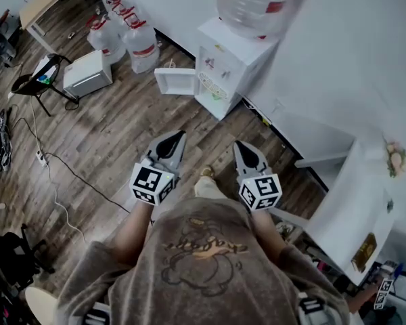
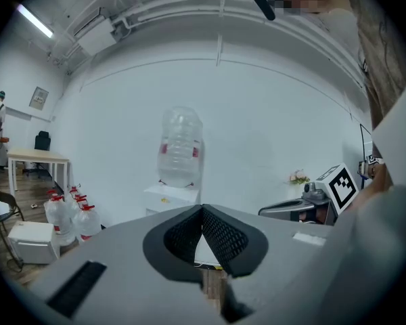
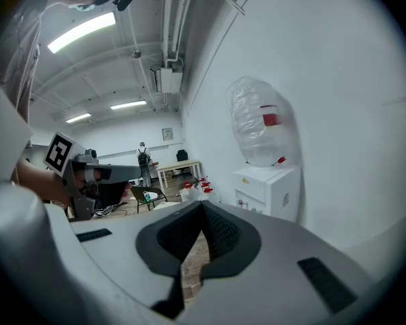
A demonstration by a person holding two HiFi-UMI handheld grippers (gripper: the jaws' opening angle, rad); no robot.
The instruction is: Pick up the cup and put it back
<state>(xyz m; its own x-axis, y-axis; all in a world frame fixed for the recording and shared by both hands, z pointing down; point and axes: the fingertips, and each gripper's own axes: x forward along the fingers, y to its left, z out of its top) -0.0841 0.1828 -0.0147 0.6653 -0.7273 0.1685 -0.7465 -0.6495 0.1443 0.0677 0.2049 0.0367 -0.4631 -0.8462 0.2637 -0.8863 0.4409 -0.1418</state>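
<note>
Wooden floor (image 1: 108, 134) fronts a white water dispenser (image 1: 223, 70); left claw (image 1: 180, 135) and right claw (image 1: 239, 145) are pinched together, empty.

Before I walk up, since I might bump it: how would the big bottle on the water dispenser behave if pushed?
The bottle sits neck down, high on the narrow white dispenser, so a shove might rock or tip it. Its clear walls look crinkled and show no obvious waterline, so it is probably light and somewhat flexible. The smooth plastic is likely slippery.
</note>
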